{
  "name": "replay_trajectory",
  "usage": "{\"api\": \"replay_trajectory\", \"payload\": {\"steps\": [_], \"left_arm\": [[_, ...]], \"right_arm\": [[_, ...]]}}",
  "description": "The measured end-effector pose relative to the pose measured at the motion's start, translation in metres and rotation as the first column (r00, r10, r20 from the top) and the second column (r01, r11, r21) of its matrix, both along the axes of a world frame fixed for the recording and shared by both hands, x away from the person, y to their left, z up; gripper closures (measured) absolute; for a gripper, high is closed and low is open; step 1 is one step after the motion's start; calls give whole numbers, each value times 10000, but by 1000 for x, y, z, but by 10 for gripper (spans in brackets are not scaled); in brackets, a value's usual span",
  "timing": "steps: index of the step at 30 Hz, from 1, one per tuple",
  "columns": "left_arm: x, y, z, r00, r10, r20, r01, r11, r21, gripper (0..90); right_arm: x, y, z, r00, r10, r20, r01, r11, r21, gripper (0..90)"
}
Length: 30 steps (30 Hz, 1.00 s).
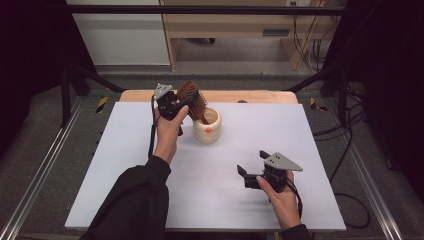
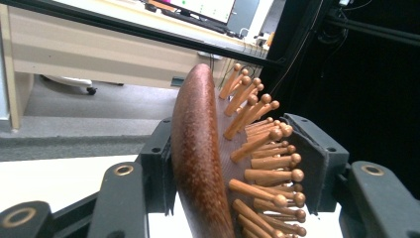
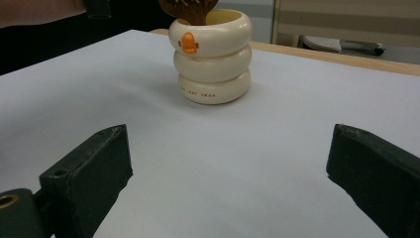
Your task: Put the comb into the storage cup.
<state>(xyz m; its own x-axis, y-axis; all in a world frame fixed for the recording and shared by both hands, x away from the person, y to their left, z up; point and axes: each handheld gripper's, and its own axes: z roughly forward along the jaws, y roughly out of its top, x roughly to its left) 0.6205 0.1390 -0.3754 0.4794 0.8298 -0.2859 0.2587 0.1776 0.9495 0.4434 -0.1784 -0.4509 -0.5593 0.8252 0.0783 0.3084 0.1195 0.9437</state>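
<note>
A brown wooden hairbrush (image 1: 192, 97) stands tilted with its handle down in a cream ringed cup (image 1: 207, 127) at the back middle of the white board. My left gripper (image 1: 187, 102) is at the brush head. In the left gripper view one pad lies against the brush's (image 2: 198, 148) smooth back and the other meets the tips of its wooden pins, so the left gripper (image 2: 233, 163) is shut on it. My right gripper (image 1: 252, 162) rests low at the front right, open and holding nothing. The right gripper view looks past that gripper's wide-apart jaws (image 3: 228, 168) at the cup (image 3: 210, 54) with its orange duck mark.
The white board (image 1: 125, 165) lies on a wooden table (image 1: 260, 96). Metal rails (image 1: 40, 175) run along both sides, and cables (image 1: 345, 150) trail on the floor at the right. A wooden desk (image 1: 225, 30) stands beyond the table.
</note>
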Motion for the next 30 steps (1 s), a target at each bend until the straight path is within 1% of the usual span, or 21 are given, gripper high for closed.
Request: {"api": "replay_trajectory", "payload": {"steps": [1, 3, 7, 12, 19, 22, 27, 30], "left_arm": [[0, 0, 0, 10000, 47, -19, -47, 10000, 56, 398], [1, 1, -1, 9999, 68, -83, -68, 10000, 3, 392], [1, 4, -1, 9998, 152, -136, -152, 9999, 58, 375], [2, 4, -2, 9998, 151, -105, -151, 9999, 3, 369], [1, 3, -1, 9999, 123, -90, -124, 9999, -81, 318], [0, 3, -1, 10000, 76, -40, -75, 9999, 67, 301], [0, 1, -1, 10000, 76, -33, -75, 9999, 84, 257], [-1, 0, 0, 9999, 168, 26, -168, 9997, 202, 221]], "right_arm": [[0, 0, 0, 10000, -2, -4, 2, 10000, 8, 40], [0, 0, 0, 10000, 1, -46, -1, 10000, 6, 39], [0, 1, 0, 10000, 61, -31, -61, 10000, -26, 39], [0, 0, 0, 10000, 31, -38, -31, 10000, -44, 39], [0, 1, 0, 10000, 34, -33, -34, 10000, -36, 39], [-1, 0, 0, 10000, 55, -7, -55, 10000, -56, 39], [-1, 1, 0, 10000, 38, -17, -38, 10000, -39, 38], [-1, 1, 0, 10000, 59, -12, -59, 10000, -40, 38]]}}
